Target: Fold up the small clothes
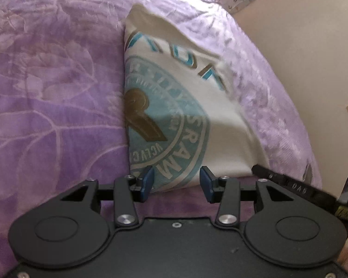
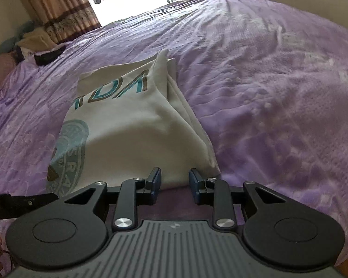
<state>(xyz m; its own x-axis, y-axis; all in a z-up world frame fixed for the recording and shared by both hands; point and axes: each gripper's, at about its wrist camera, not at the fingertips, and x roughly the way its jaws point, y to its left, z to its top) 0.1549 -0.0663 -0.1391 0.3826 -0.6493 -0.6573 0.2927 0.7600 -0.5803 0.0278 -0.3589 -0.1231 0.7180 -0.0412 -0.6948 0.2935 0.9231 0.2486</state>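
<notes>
— Where is the shirt?

— The white T-shirt [image 1: 174,106] lies folded into a long narrow strip on the purple blanket [image 1: 53,92], running away from me, its near hem right at my fingertips. A teal round print with a brown figure and the letters SRAM faces up on it, and big teal letters sit farther along. One long edge is a clean straight fold; on the other side I see stacked layers of cloth.

— And your left gripper?

— My left gripper [image 1: 176,181] sits at the near hem with its blue pads [image 1: 148,181] spread apart. The hem lies in the gap between them, but they pinch nothing.

— The right?

— My right gripper [image 2: 175,181] is at the same hem, beside the left, toward the shirt's layered edge. Its pads [image 2: 156,180] are also parted, with the cloth's edge between them and not clamped. Each camera catches the other gripper's black body at the frame's side.

— Anything else around?

— Striped curtains [image 2: 58,11] hang past the far end of the bed, by a bright opening, and a small heap of cloth [image 2: 38,44] lies on the blanket's far left corner, well apart from the shirt.
</notes>
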